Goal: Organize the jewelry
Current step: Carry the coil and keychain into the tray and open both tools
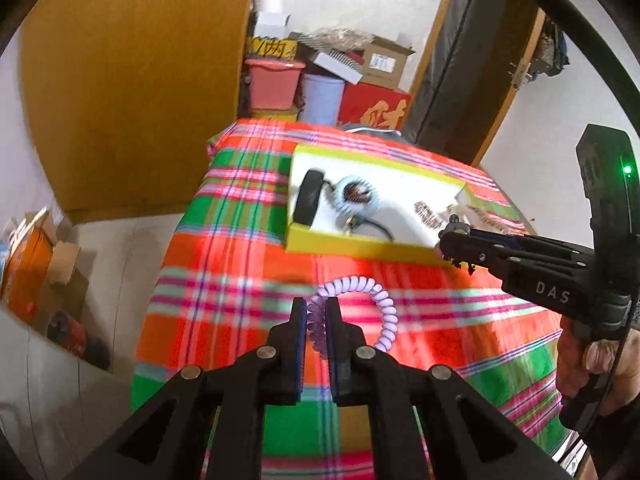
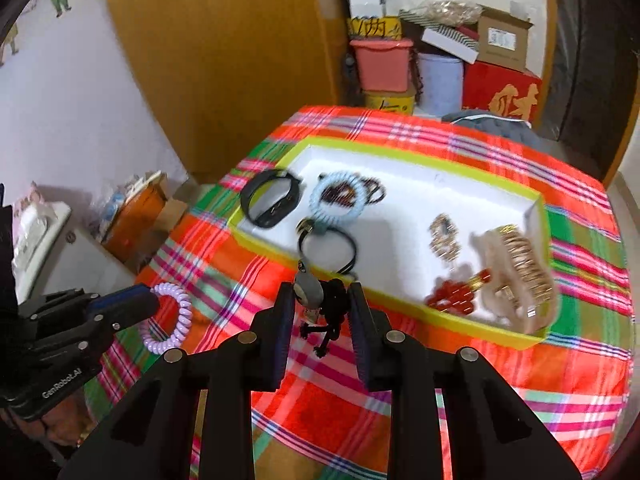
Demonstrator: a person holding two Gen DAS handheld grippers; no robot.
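My left gripper (image 1: 316,310) is shut on a purple spiral hair tie (image 1: 386,312), which hangs above the plaid cloth; the same gripper (image 2: 150,300) and tie (image 2: 178,320) show at the left of the right wrist view. My right gripper (image 2: 320,304) is shut on a black cord charm (image 2: 334,306) with a small grey figure, held just in front of the yellow-rimmed white tray (image 2: 420,314). In the left wrist view the right gripper (image 1: 446,242) hovers at the tray's (image 1: 320,242) near right corner.
The tray holds a black band (image 2: 270,202), a light-blue spiral tie (image 2: 340,200), a black hair tie (image 2: 328,248), red beads (image 2: 452,296) and a gold claw clip (image 2: 516,264). The table's left edge drops to floor clutter (image 2: 132,216). Boxes (image 2: 500,84) are stacked behind.
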